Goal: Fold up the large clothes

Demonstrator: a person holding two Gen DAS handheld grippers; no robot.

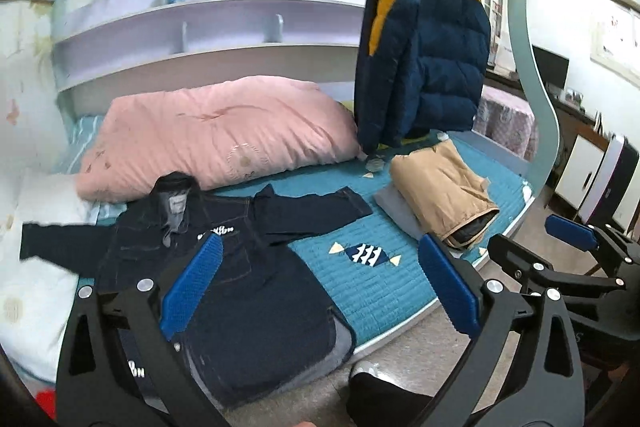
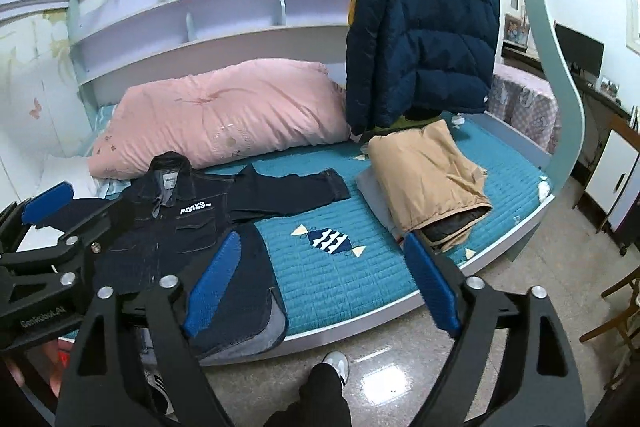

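A dark denim jacket [image 1: 240, 267] lies spread front-up on the teal bed [image 1: 380, 291], sleeves out to both sides, hem hanging over the front edge; it also shows in the right wrist view [image 2: 192, 227]. My left gripper [image 1: 320, 291] is open and empty, held above the jacket's lower right part. My right gripper [image 2: 320, 283] is open and empty, held above the bed's front edge to the right of the jacket. The right gripper [image 1: 560, 243] shows in the left wrist view, the left gripper [image 2: 52, 219] in the right wrist view.
A pink quilt [image 1: 216, 135] lies at the back. A folded tan garment [image 1: 444, 191] on a grey one sits at the bed's right. A navy and yellow puffer jacket [image 1: 424, 43] hangs above it. Shelves [image 1: 200, 23] line the wall. The person's foot [image 2: 336, 363] stands on the floor.
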